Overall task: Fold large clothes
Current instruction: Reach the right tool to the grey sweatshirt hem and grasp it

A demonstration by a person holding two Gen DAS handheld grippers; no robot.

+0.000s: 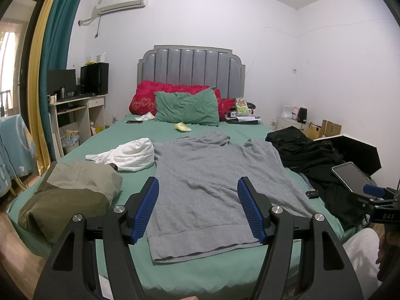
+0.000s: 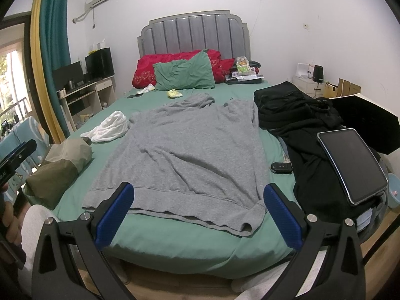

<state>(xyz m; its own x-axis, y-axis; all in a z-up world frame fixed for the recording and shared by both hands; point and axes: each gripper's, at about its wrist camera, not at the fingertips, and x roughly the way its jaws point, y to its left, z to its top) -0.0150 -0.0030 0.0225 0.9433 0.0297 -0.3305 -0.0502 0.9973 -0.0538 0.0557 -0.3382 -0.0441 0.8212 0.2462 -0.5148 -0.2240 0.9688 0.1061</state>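
Observation:
A large grey hooded sweatshirt lies spread flat on the green bed, hem towards me, hood at the far end; its sleeves look tucked in. It also shows in the right wrist view. My left gripper is open and empty, held above the hem. My right gripper is open and empty, held above the hem's right part, where the near corner is turned over. The right gripper also shows at the left wrist view's right edge.
An olive garment lies folded at the bed's near left, a white garment behind it. A black clothes pile, a tablet and a car key lie right. Pillows sit at the headboard. A desk stands left.

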